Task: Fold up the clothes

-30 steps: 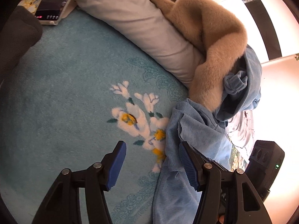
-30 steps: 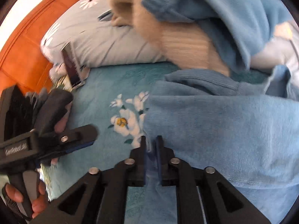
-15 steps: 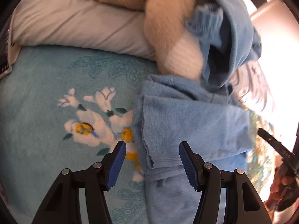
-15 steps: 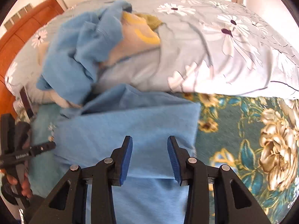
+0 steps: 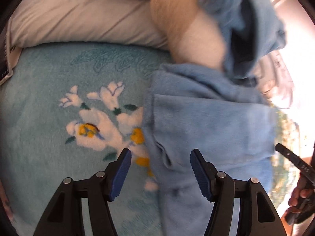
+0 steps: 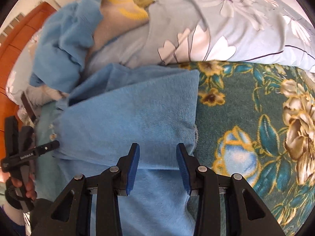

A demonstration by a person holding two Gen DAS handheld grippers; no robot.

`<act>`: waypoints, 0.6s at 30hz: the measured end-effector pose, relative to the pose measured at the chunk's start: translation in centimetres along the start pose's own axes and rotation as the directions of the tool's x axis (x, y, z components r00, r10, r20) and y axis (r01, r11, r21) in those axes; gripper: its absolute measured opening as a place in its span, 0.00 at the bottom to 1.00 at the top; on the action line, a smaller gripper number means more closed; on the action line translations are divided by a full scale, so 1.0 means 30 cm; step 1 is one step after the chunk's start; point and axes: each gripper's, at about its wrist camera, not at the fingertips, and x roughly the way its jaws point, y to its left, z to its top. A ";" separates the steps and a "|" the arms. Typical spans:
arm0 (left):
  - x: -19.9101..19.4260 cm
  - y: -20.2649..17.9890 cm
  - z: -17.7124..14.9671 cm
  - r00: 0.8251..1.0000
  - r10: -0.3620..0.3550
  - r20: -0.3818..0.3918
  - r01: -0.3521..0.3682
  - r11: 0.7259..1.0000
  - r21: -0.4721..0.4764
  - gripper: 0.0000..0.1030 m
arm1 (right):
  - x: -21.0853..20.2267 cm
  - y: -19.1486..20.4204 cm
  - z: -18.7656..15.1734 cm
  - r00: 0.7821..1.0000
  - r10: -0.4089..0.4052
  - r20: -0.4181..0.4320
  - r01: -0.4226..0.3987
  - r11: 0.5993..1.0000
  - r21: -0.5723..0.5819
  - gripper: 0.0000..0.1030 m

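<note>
I've laid one fold in the blue garment (image 6: 130,125) on the bed (image 6: 246,122). Right gripper (image 6: 158,165) has just opened, left gripper (image 5: 160,174) wide, both empty. Next I'd pinch the folded edge.

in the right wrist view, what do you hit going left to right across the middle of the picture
left gripper held in a hand → folded blue garment → dark green floral blanket. The right gripper's jaws have just been opening and stand apart over the garment's near edge, gripping nothing.
</note>
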 end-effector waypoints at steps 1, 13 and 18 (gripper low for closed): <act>-0.023 0.003 -0.018 1.000 -0.021 0.005 0.021 1.000 -0.007 0.64 | -0.023 -0.016 -0.021 1.000 -0.001 0.002 0.001 1.000 0.012 0.38; -0.054 0.012 -0.394 0.979 -0.153 -0.133 0.141 0.986 -0.094 0.64 | -0.185 -0.245 -0.476 0.994 -0.037 -0.106 0.063 0.963 0.261 0.39; -0.031 0.031 -0.524 0.966 -0.187 -0.178 0.163 0.977 -0.140 0.64 | -0.206 -0.297 -0.633 0.993 0.067 -0.100 -0.027 0.934 0.355 0.39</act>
